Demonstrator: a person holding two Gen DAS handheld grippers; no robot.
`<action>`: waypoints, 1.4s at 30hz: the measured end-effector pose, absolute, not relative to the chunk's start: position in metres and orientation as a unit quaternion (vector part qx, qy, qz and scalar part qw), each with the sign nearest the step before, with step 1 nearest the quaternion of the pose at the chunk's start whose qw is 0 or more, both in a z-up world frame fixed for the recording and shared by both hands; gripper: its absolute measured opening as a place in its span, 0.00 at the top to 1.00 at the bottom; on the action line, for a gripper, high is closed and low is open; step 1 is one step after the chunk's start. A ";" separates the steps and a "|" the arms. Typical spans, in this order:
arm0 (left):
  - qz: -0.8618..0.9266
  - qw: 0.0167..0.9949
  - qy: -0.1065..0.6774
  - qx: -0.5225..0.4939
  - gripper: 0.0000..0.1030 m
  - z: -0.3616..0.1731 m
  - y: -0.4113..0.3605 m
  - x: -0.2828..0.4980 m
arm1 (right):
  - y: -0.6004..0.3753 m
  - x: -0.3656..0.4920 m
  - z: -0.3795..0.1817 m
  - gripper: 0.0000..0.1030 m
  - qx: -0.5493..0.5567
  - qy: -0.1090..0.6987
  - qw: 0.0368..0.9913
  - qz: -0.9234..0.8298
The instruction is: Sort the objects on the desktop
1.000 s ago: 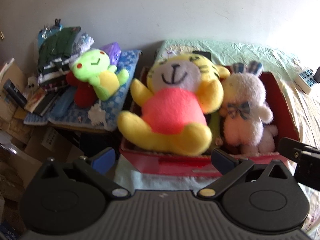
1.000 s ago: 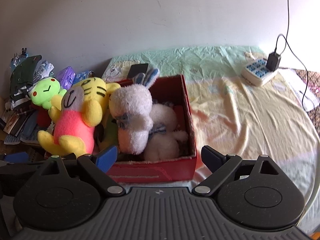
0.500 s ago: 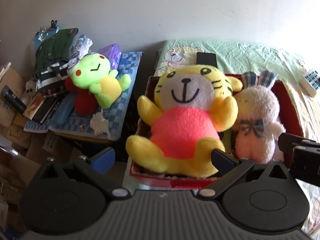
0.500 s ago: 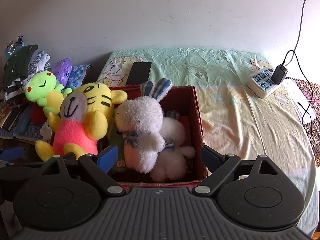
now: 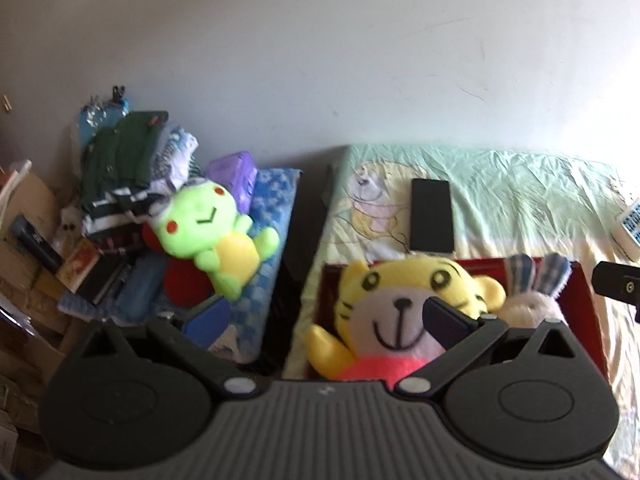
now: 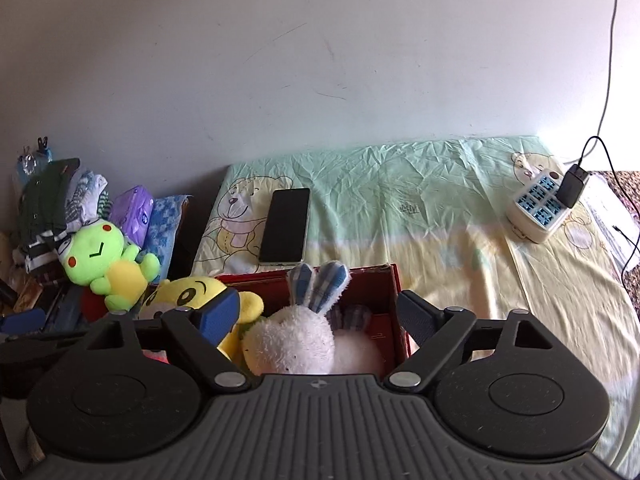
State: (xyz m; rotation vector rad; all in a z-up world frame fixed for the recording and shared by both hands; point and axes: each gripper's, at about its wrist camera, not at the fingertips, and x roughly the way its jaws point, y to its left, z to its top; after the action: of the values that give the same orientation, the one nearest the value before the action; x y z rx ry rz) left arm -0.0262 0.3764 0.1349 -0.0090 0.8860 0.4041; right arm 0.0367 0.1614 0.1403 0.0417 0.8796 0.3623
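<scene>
Sitting upright in the red box (image 5: 580, 292) at the lower centre of the left wrist view, the yellow tiger plush (image 5: 400, 320) shares the space with a white rabbit plush (image 6: 296, 340), whose checked ears rise at the lower middle of the right wrist view. The left gripper (image 5: 324, 316) has its jaws spread wide and holds nothing; its right finger crosses in front of the tiger's face. The right gripper (image 6: 316, 312) is likewise spread and empty, with the rabbit's head between its fingers but not pinched. A green frog plush (image 5: 212, 240) lies outside the box at centre left, on a blue checked cloth (image 5: 272, 200), and looks like the toy left to sort. It should be light, soft and squashy, so a pinch across the round belly or an arm would likely hold best. A black phone (image 6: 285, 225) lies on the sheet behind the box.
</scene>
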 end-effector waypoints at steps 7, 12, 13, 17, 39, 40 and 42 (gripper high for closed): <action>0.168 0.864 0.473 -0.039 0.01 0.100 0.371 -0.029 | 0.154 0.035 0.099 0.23 0.051 0.501 0.845 0.181; 0.176 0.859 0.481 -0.018 0.01 0.085 0.363 -0.031 | 0.157 0.037 0.090 0.22 0.037 0.501 0.847 0.175; 0.176 0.858 0.481 -0.018 0.01 0.083 0.363 -0.031 | 0.157 0.039 0.087 0.23 0.037 0.505 0.844 0.177; 0.169 0.855 0.489 -0.025 0.01 0.077 0.361 -0.033 | 0.160 0.038 0.079 0.23 0.033 0.513 0.838 0.184; 0.173 0.860 0.479 -0.022 0.01 0.076 0.344 -0.053 | 0.147 0.015 0.084 0.23 0.010 0.464 0.872 0.154; 0.173 0.860 0.479 -0.023 0.01 0.076 0.345 -0.054 | 0.148 0.014 0.085 0.23 0.005 0.460 0.875 0.153; 0.174 0.861 0.478 -0.026 0.01 0.076 0.346 -0.055 | 0.151 0.011 0.086 0.23 -0.005 0.452 0.879 0.151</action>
State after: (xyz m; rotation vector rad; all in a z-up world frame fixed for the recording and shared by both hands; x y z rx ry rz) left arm -0.0554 0.3457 0.0763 -0.0546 1.0030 0.3649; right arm 0.0111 0.1512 0.0858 -0.0107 0.9423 0.3158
